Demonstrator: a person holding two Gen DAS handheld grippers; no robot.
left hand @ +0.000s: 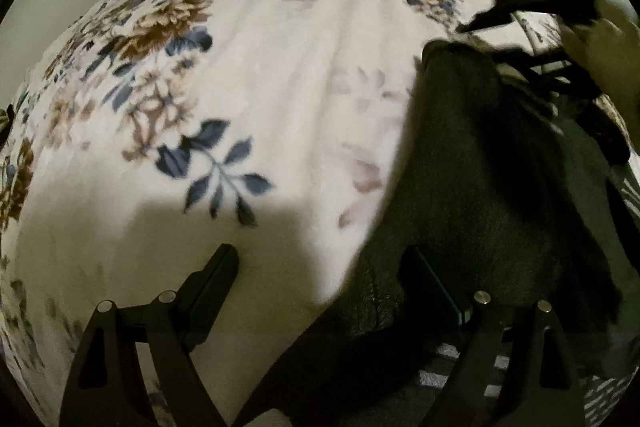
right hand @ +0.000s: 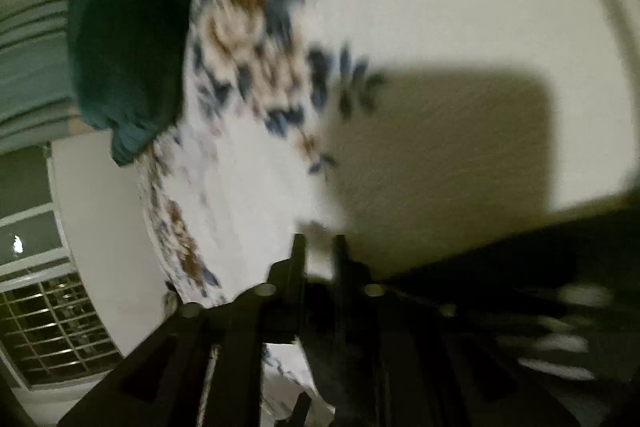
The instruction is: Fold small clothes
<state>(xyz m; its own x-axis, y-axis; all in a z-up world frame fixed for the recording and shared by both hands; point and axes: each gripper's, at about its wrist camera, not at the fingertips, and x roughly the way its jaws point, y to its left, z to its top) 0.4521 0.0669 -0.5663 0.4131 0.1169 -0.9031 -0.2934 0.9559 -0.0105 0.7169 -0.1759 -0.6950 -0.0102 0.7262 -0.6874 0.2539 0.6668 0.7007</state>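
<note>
On floral blanket [left hand: 280, 75]: dark garment [left hand: 480, 207] part-shadowed; left gripper [left hand: 320, 267] agape; right gripper [right hand: 318, 247] blurred, parted.

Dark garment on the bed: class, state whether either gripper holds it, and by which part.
Neither holds it. The left gripper stands open above the dark garment's edge; the right gripper's gap is empty.

My light is dim and yellowish, throwing hard-edged shadows over the floral bedspread [left hand: 280, 67], at lower left in the left view and centre right in the right. The right view smears with motion blur; both bend and blacken at their fisheye rims.
</note>
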